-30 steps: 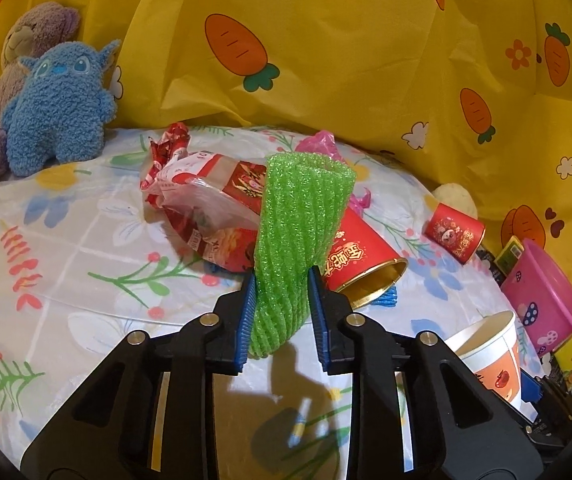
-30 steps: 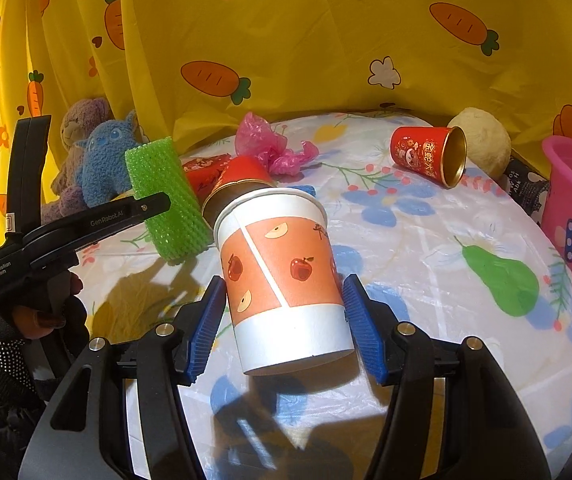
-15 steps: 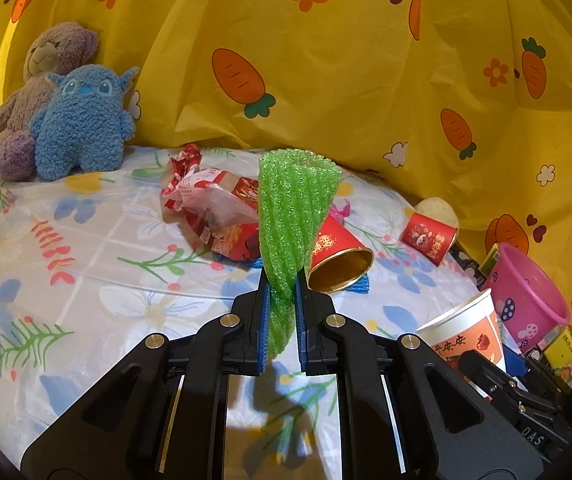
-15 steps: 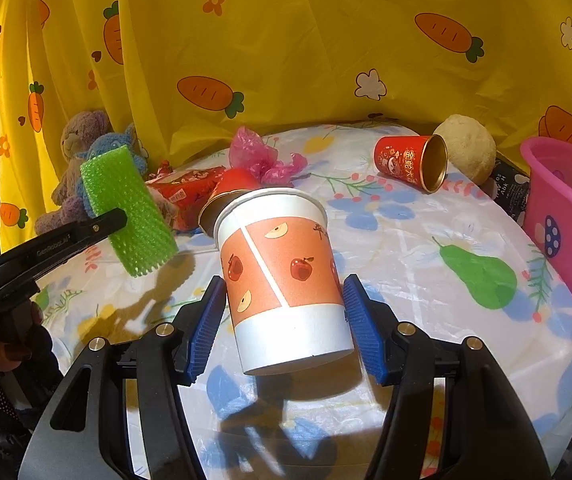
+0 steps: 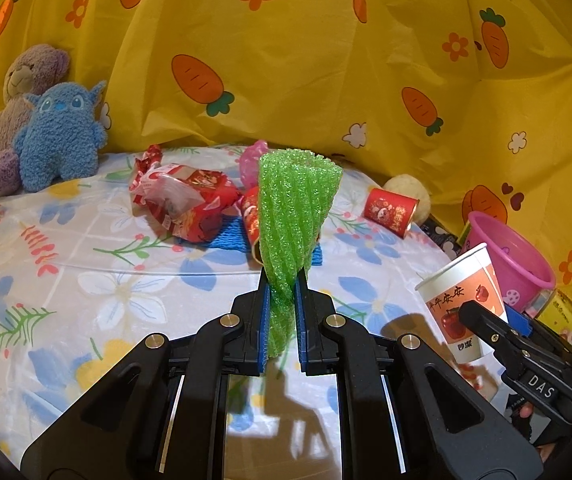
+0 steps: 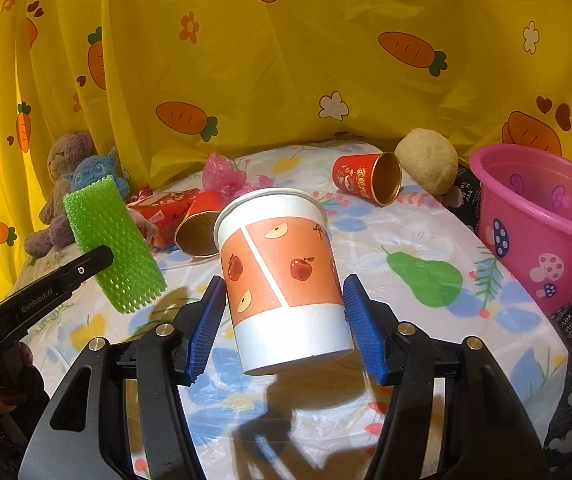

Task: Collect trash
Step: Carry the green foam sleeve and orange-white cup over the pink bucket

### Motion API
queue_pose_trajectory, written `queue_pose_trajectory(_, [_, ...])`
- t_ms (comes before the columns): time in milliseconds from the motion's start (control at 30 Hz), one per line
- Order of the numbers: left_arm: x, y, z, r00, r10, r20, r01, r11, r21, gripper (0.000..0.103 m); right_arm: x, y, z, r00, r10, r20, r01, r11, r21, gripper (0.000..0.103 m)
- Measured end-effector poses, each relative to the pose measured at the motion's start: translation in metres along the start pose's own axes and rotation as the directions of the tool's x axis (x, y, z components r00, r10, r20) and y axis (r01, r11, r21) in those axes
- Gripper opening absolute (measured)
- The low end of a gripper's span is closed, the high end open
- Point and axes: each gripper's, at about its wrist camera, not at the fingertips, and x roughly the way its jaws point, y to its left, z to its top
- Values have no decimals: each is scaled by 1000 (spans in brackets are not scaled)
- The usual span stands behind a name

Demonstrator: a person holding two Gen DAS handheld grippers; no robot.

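My left gripper (image 5: 282, 280) is shut on a green foam net sleeve (image 5: 291, 216), squeezed flat at its lower end and held above the table; the same green foam net sleeve (image 6: 114, 248) shows at the left of the right wrist view. My right gripper (image 6: 284, 296) is shut on a white paper cup with apple prints (image 6: 282, 280), lifted and tilted. That paper cup (image 5: 461, 300) shows at the right of the left wrist view. A pink bucket (image 6: 545, 232) stands at the table's right edge.
Two red cups (image 6: 365, 178) (image 6: 202, 224) lie on their sides on the floral tablecloth (image 6: 425, 240), with a red snack wrapper (image 5: 190, 208), pink plastic (image 6: 222, 172) and blue netting (image 5: 230, 236). Two plush toys (image 5: 46, 120) sit far left. A beige ball (image 6: 425, 166) rests by the yellow curtain.
The left jaws closed tighter and flattened the green sleeve, then lifted it and carried it toward the right. The right gripper moved with the cup, bringing the pink bucket closer.
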Motion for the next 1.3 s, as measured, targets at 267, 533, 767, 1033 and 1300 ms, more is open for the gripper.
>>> queue_pose_trajectory(267, [7,-39,3,998,-59,-11,60,997,58,10,-12,-22,5,999,-43,29,42,999,28,59])
queue_pose_trajectory(533, [18,-100,11,983,-181,-37,185,971,155,10,-29,-58,16,990,-118,76,112,990,81,59])
queue_pose_trajectory(767, [35,-169,26,952,-297,-72,306,921,241,10,-50,-102,37,961,-239,138,223,967,126,59])
queue_pose_trajectory(1033, [67,-246,48,896,-426,-123,443,848,289,10,-67,-160,63,901,-391,188,354,913,203,59])
queue_pose_trajectory(1300, [120,-295,55,861,-468,-201,508,812,286,10,-57,-204,73,878,-448,170,396,878,271,59])
